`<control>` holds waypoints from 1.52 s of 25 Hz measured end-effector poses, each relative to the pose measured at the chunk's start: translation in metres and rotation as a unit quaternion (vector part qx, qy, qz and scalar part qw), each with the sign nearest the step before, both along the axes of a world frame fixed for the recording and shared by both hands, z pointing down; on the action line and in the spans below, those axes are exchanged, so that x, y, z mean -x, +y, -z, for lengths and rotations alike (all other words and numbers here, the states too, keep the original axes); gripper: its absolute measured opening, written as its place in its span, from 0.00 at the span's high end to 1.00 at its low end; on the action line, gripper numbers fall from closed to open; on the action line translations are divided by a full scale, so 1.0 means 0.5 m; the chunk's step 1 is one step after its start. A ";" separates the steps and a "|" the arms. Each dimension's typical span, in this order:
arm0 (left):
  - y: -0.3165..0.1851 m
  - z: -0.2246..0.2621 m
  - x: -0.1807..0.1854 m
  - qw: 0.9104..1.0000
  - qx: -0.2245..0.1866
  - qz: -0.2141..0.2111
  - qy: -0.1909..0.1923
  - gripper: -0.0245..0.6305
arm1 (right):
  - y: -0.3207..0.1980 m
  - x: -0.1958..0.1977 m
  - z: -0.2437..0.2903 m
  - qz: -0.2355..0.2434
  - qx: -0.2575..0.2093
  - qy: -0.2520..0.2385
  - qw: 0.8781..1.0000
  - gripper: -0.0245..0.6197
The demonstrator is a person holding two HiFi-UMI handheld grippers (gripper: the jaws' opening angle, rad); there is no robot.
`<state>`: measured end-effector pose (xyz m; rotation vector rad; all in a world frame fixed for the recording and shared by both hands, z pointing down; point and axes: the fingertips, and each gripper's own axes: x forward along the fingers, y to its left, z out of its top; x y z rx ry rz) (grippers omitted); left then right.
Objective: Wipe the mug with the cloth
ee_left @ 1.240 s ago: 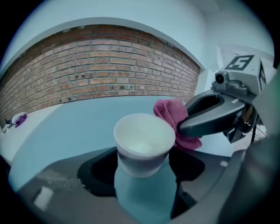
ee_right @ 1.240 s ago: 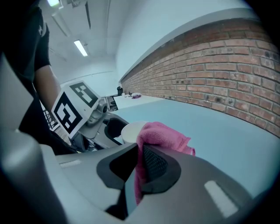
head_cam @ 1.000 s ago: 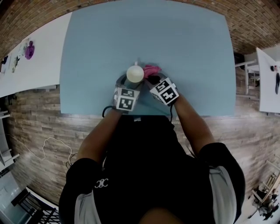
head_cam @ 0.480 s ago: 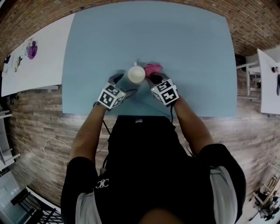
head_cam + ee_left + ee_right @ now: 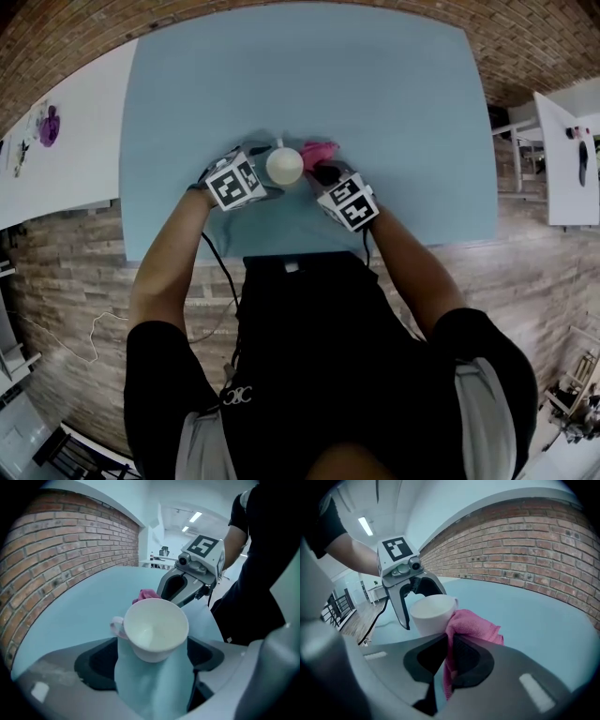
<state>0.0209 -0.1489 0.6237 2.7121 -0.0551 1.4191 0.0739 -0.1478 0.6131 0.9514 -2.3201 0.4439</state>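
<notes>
A white mug (image 5: 284, 166) stands upright on the light blue table (image 5: 375, 94), its handle pointing away from the person. My left gripper (image 5: 262, 173) comes at it from the left. In the left gripper view the mug (image 5: 152, 630) sits between the wide-spread jaws of that gripper (image 5: 151, 663), and the pads do not press on it. My right gripper (image 5: 323, 173) is on the mug's right side, shut on a pink cloth (image 5: 321, 152). In the right gripper view the cloth (image 5: 476, 625) is pinched in the right gripper (image 5: 447, 658) and lies against the mug (image 5: 431, 613).
The table's near edge runs just in front of the person's body. A white table (image 5: 56, 150) with a purple item stands at the left, and another white table (image 5: 567, 159) at the right. Brick floor surrounds them.
My left gripper has swung from the near side of the mug round to its left, and its jaws have spread wider. The right gripper with the cloth has hardly moved.
</notes>
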 end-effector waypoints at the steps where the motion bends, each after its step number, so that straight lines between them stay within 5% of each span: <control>1: -0.003 0.000 -0.005 1.000 0.000 -0.006 0.000 0.26 | -0.001 0.000 0.002 0.000 0.001 0.003 1.000 0.90; 9: 0.010 -0.002 -0.026 0.999 0.015 0.033 0.041 0.36 | -0.009 -0.004 -0.003 -0.002 0.001 0.009 1.000 0.90; 15: 0.002 -0.006 -0.025 0.994 0.010 0.097 0.054 0.35 | 0.012 0.006 0.050 0.070 -0.026 0.012 0.997 0.90; 22: -0.001 -0.006 -0.028 0.979 0.014 0.191 0.071 0.35 | 0.021 0.008 -0.001 0.059 0.000 0.023 0.998 0.90; 30: -0.005 -0.007 -0.032 0.962 0.016 0.262 0.078 0.35 | 0.041 0.015 0.034 0.061 -0.008 -0.007 0.998 0.90; 38: -0.006 -0.008 -0.034 0.946 0.015 0.315 0.076 0.35 | 0.029 0.007 -0.013 0.058 -0.001 0.019 0.998 0.90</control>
